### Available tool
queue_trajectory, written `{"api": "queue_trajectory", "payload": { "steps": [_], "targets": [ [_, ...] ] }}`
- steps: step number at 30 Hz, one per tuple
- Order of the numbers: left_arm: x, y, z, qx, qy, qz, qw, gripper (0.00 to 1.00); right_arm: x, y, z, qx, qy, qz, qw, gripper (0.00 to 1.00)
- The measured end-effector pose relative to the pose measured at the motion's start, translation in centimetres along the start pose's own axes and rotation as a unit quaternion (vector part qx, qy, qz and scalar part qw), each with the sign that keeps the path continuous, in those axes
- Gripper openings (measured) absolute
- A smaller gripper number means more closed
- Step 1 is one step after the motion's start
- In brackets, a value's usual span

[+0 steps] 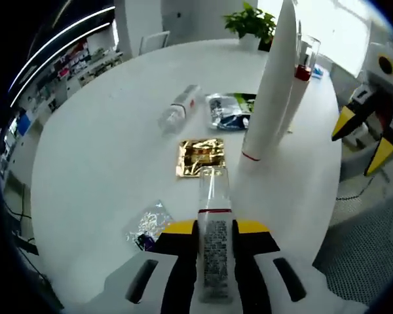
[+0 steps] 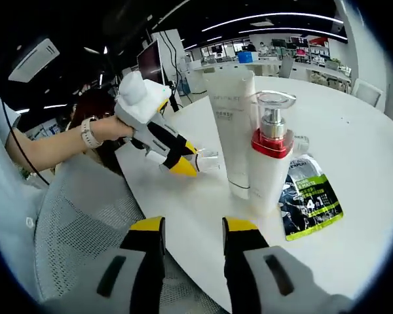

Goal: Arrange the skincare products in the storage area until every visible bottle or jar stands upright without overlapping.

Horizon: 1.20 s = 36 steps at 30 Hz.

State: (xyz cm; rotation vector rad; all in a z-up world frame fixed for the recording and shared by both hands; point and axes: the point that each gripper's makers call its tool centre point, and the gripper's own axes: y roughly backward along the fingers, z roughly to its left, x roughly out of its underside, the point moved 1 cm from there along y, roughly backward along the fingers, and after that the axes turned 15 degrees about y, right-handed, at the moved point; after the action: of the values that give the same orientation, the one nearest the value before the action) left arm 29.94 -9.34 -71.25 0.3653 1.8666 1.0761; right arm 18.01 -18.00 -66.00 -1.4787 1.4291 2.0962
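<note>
Standing upright on the white table [image 1: 85,163] are a tall white tube [image 1: 272,85] and, touching it, a pump bottle [image 2: 270,154] with a red collar and clear cap. The left gripper view adds a clear bottle [image 1: 180,109] lying flat beyond the tube, a gold sachet [image 1: 200,157] beside the tube's base, and a foil sachet [image 1: 147,224]. The right gripper view shows a green-black pouch [image 2: 308,193] beside the pump bottle. The left gripper [image 1: 216,229] clamps a small clear bottle [image 1: 216,248]; the right gripper [image 2: 193,229] jaws stand apart, holding nothing.
</note>
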Motion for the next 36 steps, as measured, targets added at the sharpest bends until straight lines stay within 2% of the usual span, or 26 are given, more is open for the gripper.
{"api": "queue_trajectory", "payload": {
  "steps": [6,11,15,17,20,23,27,29,32,36],
  "targets": [
    [-0.8,2.3,-1.1,0.02,0.018,-0.046,0.9986,0.16,-0.1,-0.9,0.3,-0.005,0.009,0.006,0.9999,0.34],
    [-0.9,3.6,-2.5,0.028,0.011,-0.064,0.9975,0.16,-1.2,-1.1,-0.3,0.014,-0.017,-0.025,0.9994,0.32],
    [-1.3,4.3,-3.6,0.038,0.005,-0.092,0.995,0.16,-2.0,-1.1,-0.6,0.022,-0.059,-0.057,0.9964,0.32],
    [-1.5,4.6,-4.3,0.048,0.004,-0.104,0.9934,0.16,-2.7,-1.0,-0.6,0.019,-0.09,-0.083,0.9923,0.3],
    [-1.5,4.9,-5.5,0.071,0.012,-0.109,0.9915,0.16,-3.9,-0.8,-0.6,0.013,-0.135,-0.135,0.9815,0.27],
    [-1.6,5.1,-6.4,0.086,0.014,-0.112,0.9899,0.16,-4.2,-1.0,-0.3,-0.004,-0.163,-0.165,0.9728,0.28],
    [-1.7,5.3,-6.9,0.089,0.007,-0.113,0.9895,0.16,-4.1,-1.1,-0.4,-0.002,-0.167,-0.164,0.9722,0.29],
    [-2.0,5.5,-7.3,0.098,0.009,-0.119,0.988,0.16,-4.2,-1.0,-0.8,-0.004,-0.192,-0.175,0.9657,0.31],
    [-2.4,5.8,-8.1,0.122,0.023,-0.128,0.984,0.16,-5.3,-0.5,-0.9,-0.021,-0.225,-0.216,0.9498,0.3],
    [-2.3,5.9,-8.9,0.139,0.033,-0.122,0.9821,0.16,-5.3,-0.5,-1.1,-0.017,-0.231,-0.222,0.9472,0.33]
  ]
}}
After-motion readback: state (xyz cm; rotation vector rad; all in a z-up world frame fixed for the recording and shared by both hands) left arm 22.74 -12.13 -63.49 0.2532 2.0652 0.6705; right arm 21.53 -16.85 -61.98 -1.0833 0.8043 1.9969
